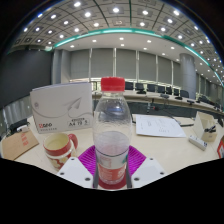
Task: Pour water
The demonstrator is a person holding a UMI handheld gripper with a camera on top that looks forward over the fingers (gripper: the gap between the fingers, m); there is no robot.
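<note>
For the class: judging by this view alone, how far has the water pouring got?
Done: the gripper has reached the bottle, which stands between its fingers. In hand: securing the grasp; the red cap is on. Left: uncapping, lifting, pouring into the cup beside it.

ahead: way blocked by bottle between the fingers | left: mug and upright card crowd in | right: bare table is left free, papers beyond
</note>
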